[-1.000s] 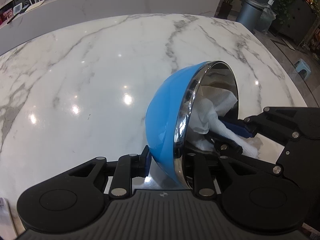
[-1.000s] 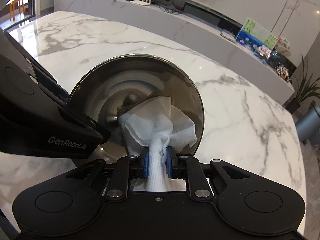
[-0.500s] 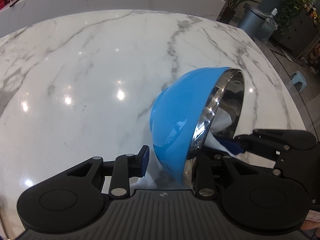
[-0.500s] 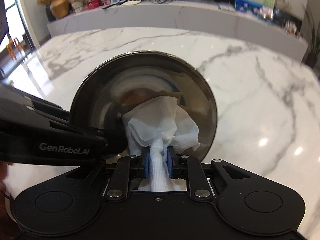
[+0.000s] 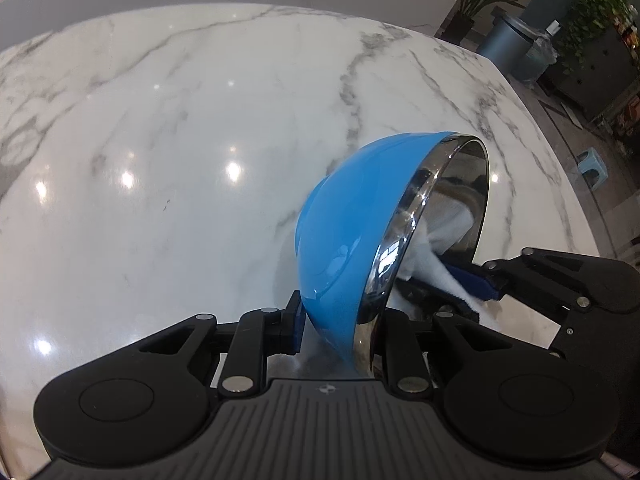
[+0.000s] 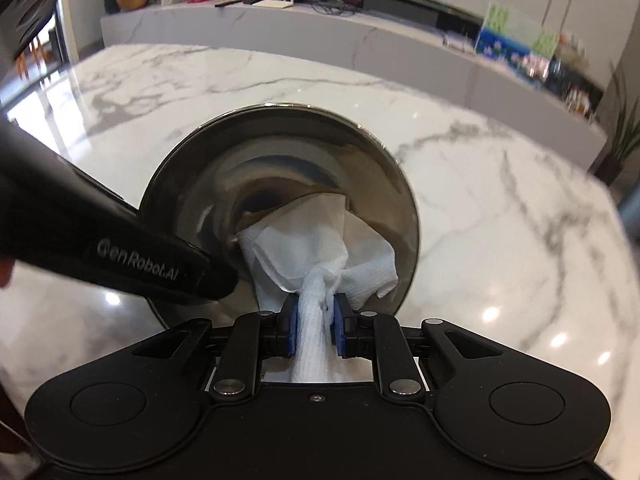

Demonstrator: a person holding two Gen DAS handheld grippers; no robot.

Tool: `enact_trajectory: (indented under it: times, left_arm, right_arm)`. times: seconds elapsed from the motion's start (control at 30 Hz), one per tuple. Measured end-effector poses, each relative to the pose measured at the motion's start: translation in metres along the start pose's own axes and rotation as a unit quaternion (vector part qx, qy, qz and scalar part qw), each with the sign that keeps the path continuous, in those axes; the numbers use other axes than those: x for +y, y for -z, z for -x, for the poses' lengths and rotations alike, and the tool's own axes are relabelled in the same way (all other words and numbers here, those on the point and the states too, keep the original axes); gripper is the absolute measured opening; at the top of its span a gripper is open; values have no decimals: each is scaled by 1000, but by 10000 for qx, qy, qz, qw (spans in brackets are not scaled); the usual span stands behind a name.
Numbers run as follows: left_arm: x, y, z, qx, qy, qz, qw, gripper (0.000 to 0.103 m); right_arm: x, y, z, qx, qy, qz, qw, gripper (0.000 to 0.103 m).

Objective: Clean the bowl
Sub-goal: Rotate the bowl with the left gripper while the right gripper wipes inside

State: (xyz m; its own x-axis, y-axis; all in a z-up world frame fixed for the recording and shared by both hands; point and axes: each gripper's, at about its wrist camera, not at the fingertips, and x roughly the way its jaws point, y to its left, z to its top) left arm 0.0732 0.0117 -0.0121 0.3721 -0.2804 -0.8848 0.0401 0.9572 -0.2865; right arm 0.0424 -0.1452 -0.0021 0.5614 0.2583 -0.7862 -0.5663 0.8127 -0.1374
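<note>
Currently the round bowl, glossy blue outside with a polished steel lining [image 5: 348, 216], is tipped on edge over the white grey-veined marble table [image 5: 160, 140], mouth turned toward the right gripper [image 6: 314, 320].

Left gripper [image 5: 340, 320]: jaws straddle the rim at the bowl's low edge. The blue pad of one finger [image 5: 294, 316] sits just against the blue outer wall; the other finger is hidden behind the steel rim, so contact on the inside cannot be confirmed. Reading: pinching the rim wall. From the right wrist view its black body crosses in at the left and ends at the bowl's lower left rim.

Right gripper: blue pads pressed together on the twisted neck of a crumpled white paper towel [image 6: 312, 252]. The loose head of the towel fans out inside the bowl, lying against the lower part of the steel lining.

Handling notes (judgement):
- Bowl looks thin-walled and light, stiff, not fragile; both surfaces are smooth and likely slippery, the glossy blue shell most of all.
- Rim is the sensible hold: the rolled steel lip gives the pads an edge to bite on. A grip on the curved shell alone would probably slide.
- Held at one rim point, the bowl may pivot under wiping pressure; push gently, toward the held side.
- Towel is soft and limp; short grip near the wad keeps it under control.
</note>
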Motion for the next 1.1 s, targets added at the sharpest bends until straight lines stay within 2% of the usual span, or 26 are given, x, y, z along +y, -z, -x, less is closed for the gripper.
enact_trajectory:
  times: [0.1,0.4,0.63,0.77,1.0,1.1]
  left_arm:
    - [3,-2,0,9,2,67,10000,18]
    - [7,-4,0,3,3,155,9999,20]
    - [7,-2,0,-68,-54,183,9998,28]
    - [6,0,-3,-26,-118,167,9998,40]
    - [6,2,-3,-24,-53,245,9997,40]
    - [4,2,-3,-26,-21,162,9999,28]
  right_arm:
    - [2,-2,3,-111,180,115,9997,15]
    - [-5,4,7,-79,57,-39,9999,15]
    - [-5,2,0,79,-230,-409,9989,15]
    - [-7,5,0,184,-485,-742,9959,15]
    - [-19,6,-4,277,-820,-1106,9901,15]
    - [-19,5,-5,278,-817,-1059,9906,15]
